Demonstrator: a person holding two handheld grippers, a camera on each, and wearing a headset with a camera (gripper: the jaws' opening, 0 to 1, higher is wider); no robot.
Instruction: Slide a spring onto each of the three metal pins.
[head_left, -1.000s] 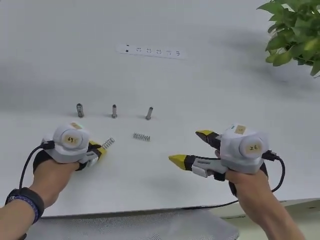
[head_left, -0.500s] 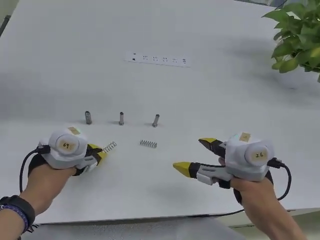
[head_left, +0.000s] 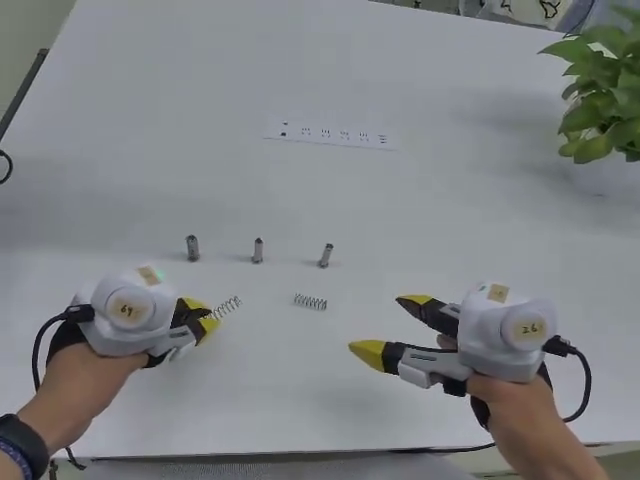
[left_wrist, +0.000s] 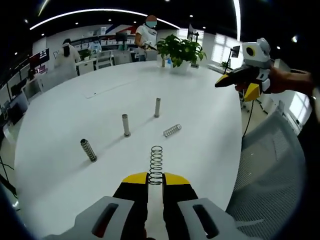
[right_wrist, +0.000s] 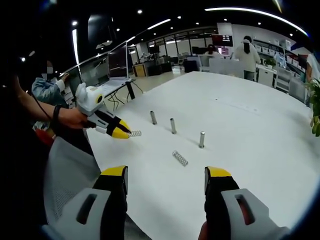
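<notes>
Yellow-tipped left gripper (head_left: 203, 318): jaws pressed onto end of held spring (head_left: 227, 307), rest sticking out over table (head_left: 300, 390).
Left pin (head_left: 192, 248): upright, coils round it in left gripper view, prob. spring already on.
Mid pin (head_left: 257, 250): upright, bare.
Right pin (head_left: 326, 255): bare, leaning a bit.
Loose spring (head_left: 311, 301): flat on table, near side of pin row, btwn mid and right ones.
Right gripper (head_left: 390, 325): jaws spread wide, nothing btwn.
</notes>
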